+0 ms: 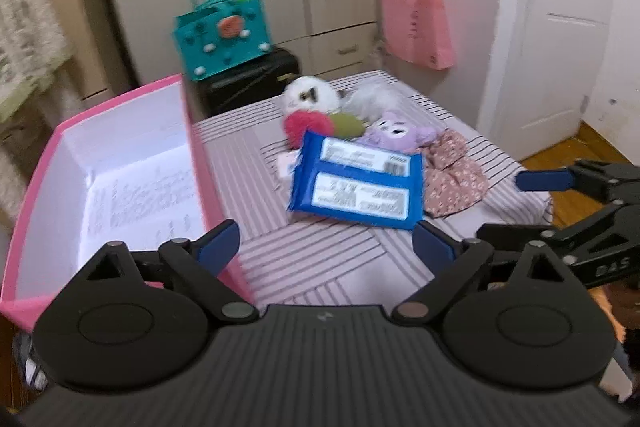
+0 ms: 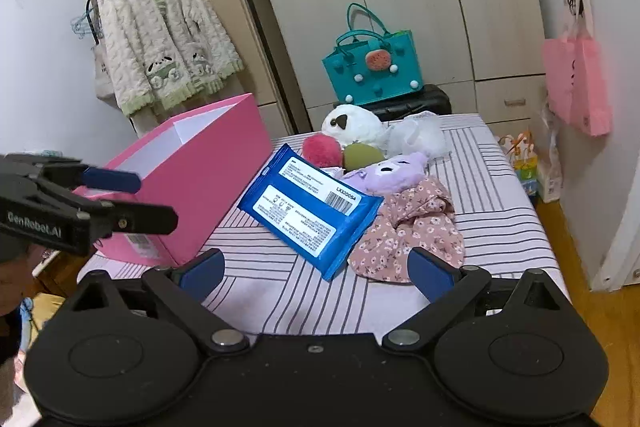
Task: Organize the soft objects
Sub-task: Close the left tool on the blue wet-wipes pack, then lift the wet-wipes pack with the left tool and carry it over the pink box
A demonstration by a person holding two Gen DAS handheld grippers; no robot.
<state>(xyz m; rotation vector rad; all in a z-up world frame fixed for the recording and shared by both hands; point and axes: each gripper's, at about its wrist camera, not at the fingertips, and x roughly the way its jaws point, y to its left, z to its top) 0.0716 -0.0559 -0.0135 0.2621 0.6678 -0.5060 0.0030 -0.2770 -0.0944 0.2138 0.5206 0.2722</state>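
A blue wipes pack [image 1: 358, 183] [image 2: 310, 209] lies on the striped bed. Behind it are a white plush [image 1: 310, 95] [image 2: 354, 125], a red pompom [image 1: 306, 127] [image 2: 322, 151], a green soft piece [image 1: 348, 125] [image 2: 362, 155], a purple plush [image 1: 396, 133] [image 2: 386, 171] and a floral cloth [image 1: 454, 179] [image 2: 412, 231]. An open pink box [image 1: 120, 179] [image 2: 192, 187] stands at the bed's left, its visible inside bare. My left gripper [image 1: 326, 247] is open and empty, near the pack's front edge. My right gripper [image 2: 316, 273] is open and empty, in front of pack and cloth.
The striped bed [image 1: 312, 267] [image 2: 500, 219] fills the middle. A teal handbag [image 1: 222, 35] [image 2: 372, 67] sits on a black suitcase [image 1: 256, 79] beyond it. A pink bag [image 1: 418, 27] [image 2: 576, 87] hangs on the right wall. Wardrobes stand behind; a door [image 1: 560, 27] is at right.
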